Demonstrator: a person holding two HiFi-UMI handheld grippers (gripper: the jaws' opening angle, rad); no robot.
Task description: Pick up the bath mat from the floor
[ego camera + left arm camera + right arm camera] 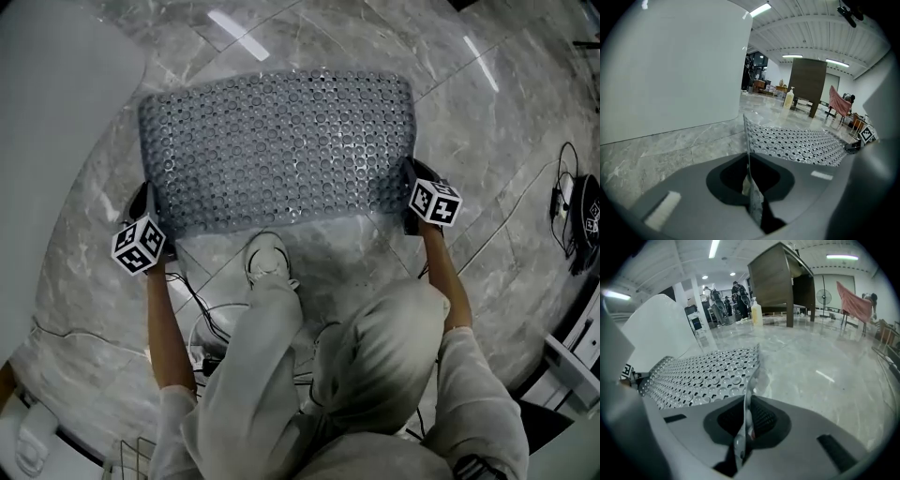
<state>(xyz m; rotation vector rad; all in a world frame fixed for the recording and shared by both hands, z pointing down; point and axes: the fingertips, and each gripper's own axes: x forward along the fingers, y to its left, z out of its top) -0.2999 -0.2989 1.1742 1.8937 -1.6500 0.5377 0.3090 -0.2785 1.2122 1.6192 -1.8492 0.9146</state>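
Note:
The bath mat (281, 150) is a grey perforated sheet studded with round cups, spread over the marble floor in the head view. My left gripper (150, 214) grips its near left corner and my right gripper (412, 195) its near right corner. In the left gripper view the mat's (806, 145) thin edge runs upright between the shut jaws of the left gripper (749, 180). The right gripper view shows the same: the mat (703, 376) bends up into the right gripper (745, 423), pinched between its jaws.
A white curved wall (47, 141) rises close on the left. The person's shoe (267, 261) stands just behind the mat, with cables (202, 319) beside it. A black device (581, 220) lies at the right. Farther off are a brown cabinet (780, 282) and a bottle (756, 312).

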